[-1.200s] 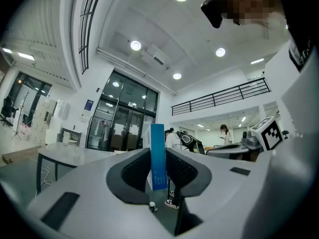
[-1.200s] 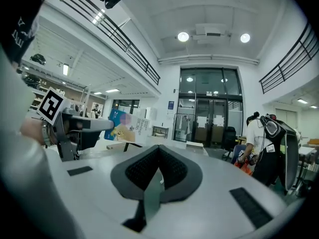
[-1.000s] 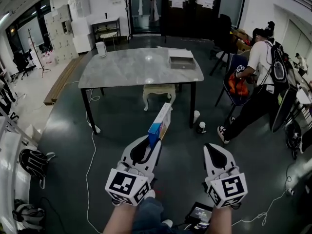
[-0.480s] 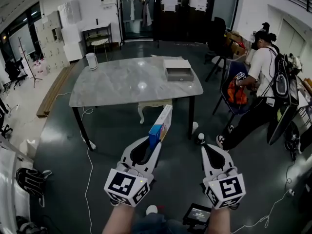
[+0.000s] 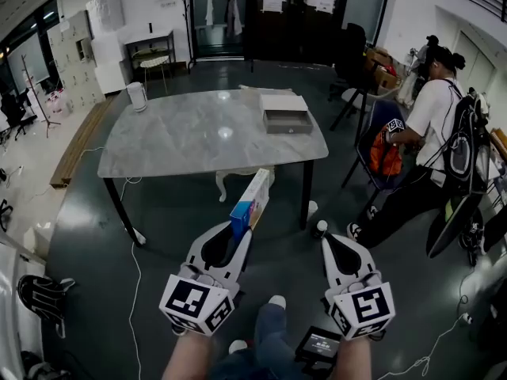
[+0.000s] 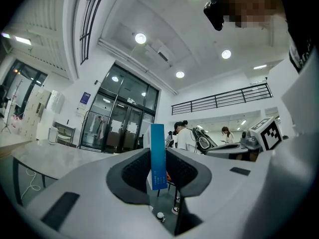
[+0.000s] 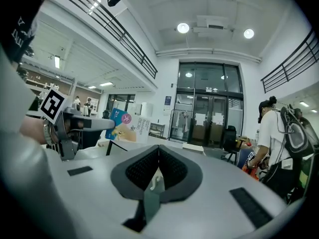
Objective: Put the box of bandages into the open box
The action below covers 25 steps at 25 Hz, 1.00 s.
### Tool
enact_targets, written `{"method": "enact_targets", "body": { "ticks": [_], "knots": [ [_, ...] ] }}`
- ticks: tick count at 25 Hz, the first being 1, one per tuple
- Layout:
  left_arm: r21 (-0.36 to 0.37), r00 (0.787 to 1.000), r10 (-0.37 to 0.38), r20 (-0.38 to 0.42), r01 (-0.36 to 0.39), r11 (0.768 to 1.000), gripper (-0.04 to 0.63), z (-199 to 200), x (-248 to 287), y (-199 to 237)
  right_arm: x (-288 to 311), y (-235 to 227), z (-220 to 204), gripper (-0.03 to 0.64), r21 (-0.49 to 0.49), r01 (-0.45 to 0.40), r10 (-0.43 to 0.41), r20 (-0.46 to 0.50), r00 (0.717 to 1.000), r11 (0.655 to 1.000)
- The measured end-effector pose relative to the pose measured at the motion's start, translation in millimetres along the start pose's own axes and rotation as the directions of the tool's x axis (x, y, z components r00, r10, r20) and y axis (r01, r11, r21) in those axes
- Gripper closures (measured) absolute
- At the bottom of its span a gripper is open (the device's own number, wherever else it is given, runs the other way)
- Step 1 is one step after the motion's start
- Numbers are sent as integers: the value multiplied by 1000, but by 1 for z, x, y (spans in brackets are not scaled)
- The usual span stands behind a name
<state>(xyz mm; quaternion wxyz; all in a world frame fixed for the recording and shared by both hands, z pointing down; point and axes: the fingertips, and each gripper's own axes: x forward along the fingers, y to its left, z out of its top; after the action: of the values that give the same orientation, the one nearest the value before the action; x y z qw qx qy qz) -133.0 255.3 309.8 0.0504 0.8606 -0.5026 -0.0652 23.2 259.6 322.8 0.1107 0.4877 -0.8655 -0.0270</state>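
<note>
Table (image 5: 182, 137) w/ open box (image 5: 287, 122), bandage box (image 5: 250, 200) outside

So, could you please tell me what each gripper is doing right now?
Left gripper: closed on the box of bandages.
Right gripper: closed, empty.

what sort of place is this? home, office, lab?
Probably an open office or lab workspace, not a home: large grey marble-topped table on black legs, white lockers along the left wall, tall dark glass doors at the back.

Bright ceiling downlights (image 6: 141, 38); glare on tabletop (image 5: 226, 132); fisheye vignetting.
</note>
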Motion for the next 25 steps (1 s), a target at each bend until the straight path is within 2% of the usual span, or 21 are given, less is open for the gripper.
{"method": "enact_targets", "body": {
  "ticks": [14,25],
  "knots": [
    [69,999,31,12,-32,997,492,-7,173,26,131,-136,3,592,13,-66,65,82,995,998],
    [88,999,53,-13,-51,995,492,-11,229,29,169,-175,-1,592,37,-125,121,100,988,991]
  ]
}}
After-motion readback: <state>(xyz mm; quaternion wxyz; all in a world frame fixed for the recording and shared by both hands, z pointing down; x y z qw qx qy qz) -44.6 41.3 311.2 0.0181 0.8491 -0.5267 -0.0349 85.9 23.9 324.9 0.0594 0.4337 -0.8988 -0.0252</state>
